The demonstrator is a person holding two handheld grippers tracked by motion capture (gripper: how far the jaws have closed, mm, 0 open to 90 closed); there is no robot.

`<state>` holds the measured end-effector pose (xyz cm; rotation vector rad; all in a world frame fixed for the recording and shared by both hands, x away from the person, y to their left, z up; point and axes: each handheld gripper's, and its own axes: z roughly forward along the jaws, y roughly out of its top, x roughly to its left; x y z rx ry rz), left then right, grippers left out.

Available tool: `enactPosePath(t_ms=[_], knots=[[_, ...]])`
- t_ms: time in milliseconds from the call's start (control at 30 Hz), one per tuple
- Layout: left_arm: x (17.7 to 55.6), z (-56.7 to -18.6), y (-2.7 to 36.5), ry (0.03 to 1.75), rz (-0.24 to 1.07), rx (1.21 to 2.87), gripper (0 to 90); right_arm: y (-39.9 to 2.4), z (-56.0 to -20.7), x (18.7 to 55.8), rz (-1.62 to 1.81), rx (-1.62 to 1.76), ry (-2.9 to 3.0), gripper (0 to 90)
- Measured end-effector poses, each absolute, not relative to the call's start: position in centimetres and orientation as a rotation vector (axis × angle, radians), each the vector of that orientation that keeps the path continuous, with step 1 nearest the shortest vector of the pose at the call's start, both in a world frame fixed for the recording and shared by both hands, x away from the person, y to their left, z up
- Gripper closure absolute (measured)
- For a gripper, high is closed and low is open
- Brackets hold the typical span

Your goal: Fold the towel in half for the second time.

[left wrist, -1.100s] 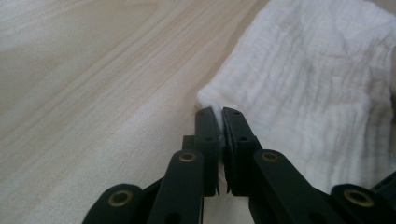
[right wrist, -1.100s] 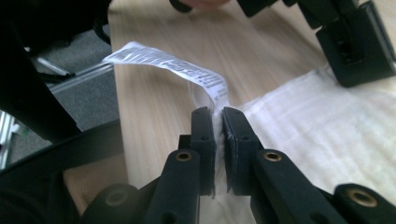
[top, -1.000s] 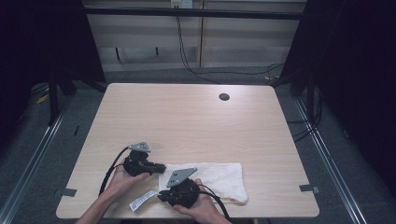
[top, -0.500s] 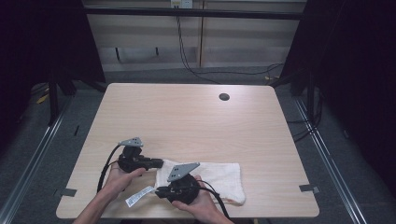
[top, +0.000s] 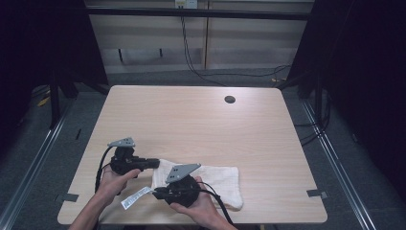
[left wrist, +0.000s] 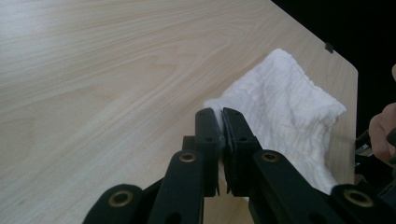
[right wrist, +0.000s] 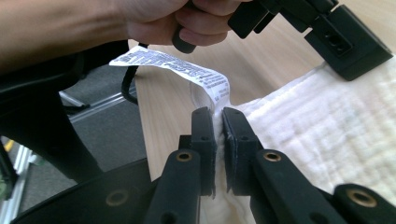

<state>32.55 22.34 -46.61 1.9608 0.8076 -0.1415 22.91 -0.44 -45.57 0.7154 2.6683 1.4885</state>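
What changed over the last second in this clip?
Both tools drew back toward the person, dragging the white towel with them. The left tool and right tool each pinch its left edge, the right beside the label. The table and its grommet hole stayed put.

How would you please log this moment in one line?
left hand-held gripper: shut on white towel | right hand-held gripper: shut on white towel by care label

Light wood-grain table (top: 191, 120) carries a white towel (top: 218, 179) at its near edge, well apart from the dark round grommet hole (top: 230, 99) opposite.
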Motion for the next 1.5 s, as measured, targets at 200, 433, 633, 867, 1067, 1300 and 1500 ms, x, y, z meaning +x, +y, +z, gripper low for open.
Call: enactPosePath(t_ms=[200,433,633,867,1067,1300,1500], knots=[[32.5,-45.3,23.7,0.811,-0.108,1.934,85.6,0.7,-44.5,23.2,1.514,0.682,2.660,83.8],[32.3,-44.6,24.9,0.842,-0.057,1.902,85.6,2.0,-43.3,23.7,1.542,0.645,2.642,84.0],[32.1,-42.9,25.5,0.837,-0.028,1.876,85.7,3.3,-42.1,24.0,1.566,0.605,2.634,84.0],[32.0,-42.2,24.1,0.814,-0.029,1.883,85.6,2.5,-40.9,23.7,1.597,0.580,2.599,84.0],[32.8,-42.0,21.5,0.767,-0.036,1.953,85.7,-0.1,-41.0,23.5,1.561,0.637,2.586,84.0],[33.6,-41.7,17.7,0.720,-0.072,1.978,85.6,-2.0,-40.2,23.3,1.548,0.671,2.539,84.0],[34.1,-42.7,15.5,0.696,-0.095,2.016,85.7,-3.8,-40.7,23.2,1.526,0.720,2.520,84.0]])
